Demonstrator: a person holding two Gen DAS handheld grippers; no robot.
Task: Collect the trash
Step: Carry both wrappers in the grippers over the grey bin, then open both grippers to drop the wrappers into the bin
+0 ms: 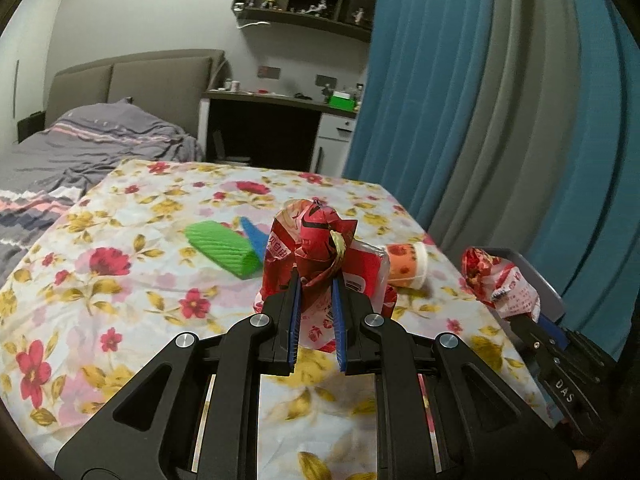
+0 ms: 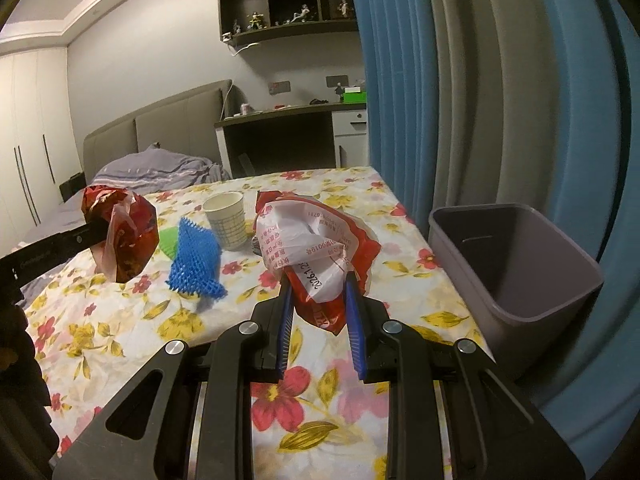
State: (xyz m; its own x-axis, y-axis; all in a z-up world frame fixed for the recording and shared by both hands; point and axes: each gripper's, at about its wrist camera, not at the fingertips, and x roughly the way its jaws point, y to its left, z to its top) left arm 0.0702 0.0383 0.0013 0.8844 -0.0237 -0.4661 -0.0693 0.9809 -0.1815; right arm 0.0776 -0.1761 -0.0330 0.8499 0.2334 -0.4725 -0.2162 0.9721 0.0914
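Observation:
In the left wrist view my left gripper [image 1: 316, 280] is shut on a crumpled red snack wrapper [image 1: 316, 236], held above the flowered tablecloth [image 1: 120, 280]. From the right wrist view the same gripper [image 2: 98, 232] and wrapper [image 2: 128, 232] show at the left. My right gripper [image 2: 318, 284] is shut on a crumpled red and white printed bag [image 2: 308, 240]; it also appears at the right edge of the left wrist view, gripper [image 1: 520, 316] and bag [image 1: 500, 280]. A grey bin [image 2: 516, 264] stands open to the right of the table, close beside the right gripper.
On the cloth lie a blue foam net [image 2: 194, 264], a green foam net [image 1: 224, 248] and a paper cup [image 2: 226, 220]. Blue and grey curtains [image 2: 460, 100] hang at the right. A bed [image 1: 80, 140] and a desk [image 1: 272, 120] stand beyond the table.

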